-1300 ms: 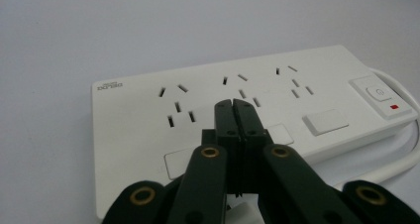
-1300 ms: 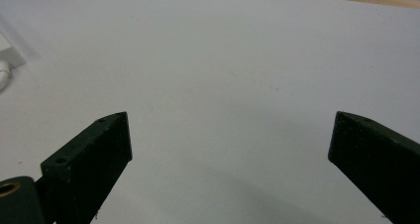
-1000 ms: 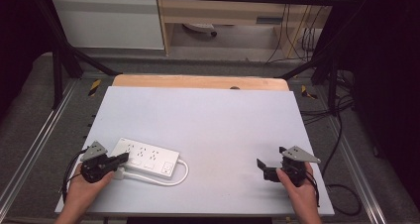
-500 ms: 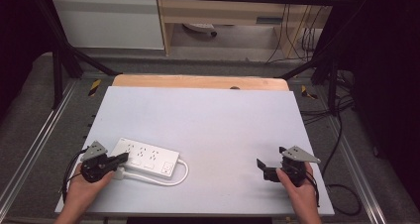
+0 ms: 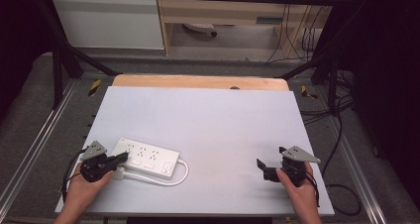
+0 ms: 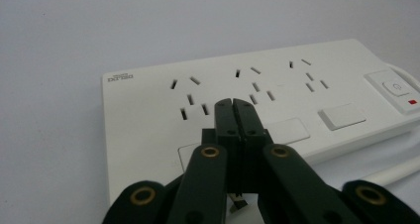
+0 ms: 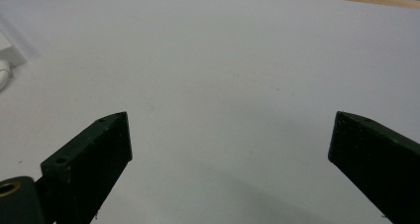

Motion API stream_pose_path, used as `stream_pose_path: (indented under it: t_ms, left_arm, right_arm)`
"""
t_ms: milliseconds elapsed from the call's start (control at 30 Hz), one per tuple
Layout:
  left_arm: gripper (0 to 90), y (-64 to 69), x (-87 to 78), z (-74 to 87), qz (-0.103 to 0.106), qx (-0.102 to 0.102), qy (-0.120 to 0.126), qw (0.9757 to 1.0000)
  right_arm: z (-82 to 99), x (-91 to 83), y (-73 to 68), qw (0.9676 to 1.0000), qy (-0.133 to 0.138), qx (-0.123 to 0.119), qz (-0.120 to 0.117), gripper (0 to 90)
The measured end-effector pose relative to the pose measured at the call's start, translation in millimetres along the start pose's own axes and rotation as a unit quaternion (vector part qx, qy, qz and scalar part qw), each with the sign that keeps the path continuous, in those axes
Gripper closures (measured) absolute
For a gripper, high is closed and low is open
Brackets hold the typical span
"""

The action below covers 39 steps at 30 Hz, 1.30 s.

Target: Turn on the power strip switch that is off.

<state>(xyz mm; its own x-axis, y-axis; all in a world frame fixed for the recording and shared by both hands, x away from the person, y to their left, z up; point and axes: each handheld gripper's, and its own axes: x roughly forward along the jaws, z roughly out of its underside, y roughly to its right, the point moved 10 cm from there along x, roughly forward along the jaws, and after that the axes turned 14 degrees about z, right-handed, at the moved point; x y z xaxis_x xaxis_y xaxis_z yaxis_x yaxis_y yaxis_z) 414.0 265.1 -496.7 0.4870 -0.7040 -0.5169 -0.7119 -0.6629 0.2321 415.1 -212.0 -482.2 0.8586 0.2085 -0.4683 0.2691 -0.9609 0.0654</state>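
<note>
As seen from above, counted on the worktop [image 5: 208,120]: one power strip [image 5: 146,158], one attached cord [image 5: 182,173], two hand-held tools. Power strip located near the front left corner of the worktop, lying flat, set slightly askew to the front edge. On its face in the left tool view [image 6: 277,92]: three socket groups in a row, three blank rectangular plates below them, one switch [image 6: 394,88] with a small red mark at the far end. Left tool [image 5: 120,159] pressed together, nothing pinched, tips over the near end of the strip above the first and second socket groups [image 6: 233,102]; contact with the casing not determinable. Right tool [image 5: 262,167] spread wide, nothing between, held low over bare surface near the front right, well apart from the strip; same spread confirmed in its own view [image 7: 230,135]. Cord looping out from the strip's right end and curving back along its front edge. Nothing standing between either tool and the strip. Surroundings: wooden board edge [image 5: 198,81] behind the worktop, metal rails at both sides, dark cables [image 5: 341,135] hanging at right. Materials: strip of glossy white plastic, rectangular with rounded corners; worktop matt, pale grey, smooth; tools black with brass-coloured rivets, each topped by a grey three-cornered plate.
</note>
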Motion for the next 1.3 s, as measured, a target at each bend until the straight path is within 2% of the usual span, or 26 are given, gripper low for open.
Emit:
stream_pose_path:
  t_ms: [300, 833, 933, 1033, 1300]
  left_arm:
    - [90.0, -1.1, -0.2, 0.5, 0.010, -0.010, 0.007, 0.9999]
    - [90.0, -1.0, 0.4, 1.0, 0.010, -0.009, 0.005, 0.9999]
    - [90.0, 2.6, 3.7, 2.5, 0.024, -0.010, 0.000, 0.9997]
    - [90.0, 3.6, 5.0, 1.2, 0.010, 0.006, -0.013, 0.9998]
    - [90.0, 2.8, 4.6, 1.7, 0.014, 0.001, -0.003, 0.9999]
  right_arm:
    - [0.3, -0.1, -0.6, 1.0000, -0.002, 0.000, -0.001, 3.5]
    - [0.7, 0.3, -0.9, 1.0000, -0.002, -0.004, -0.001, 3.5]
    - [0.7, 0.3, -1.0, 1.0000, -0.002, -0.005, -0.001, 3.5]
    - [0.7, 0.1, -0.9, 1.0000, -0.002, -0.006, 0.000, 3.5]
    - [0.7, 0.0, -0.4, 1.0000, -0.002, -0.006, 0.000, 3.5]
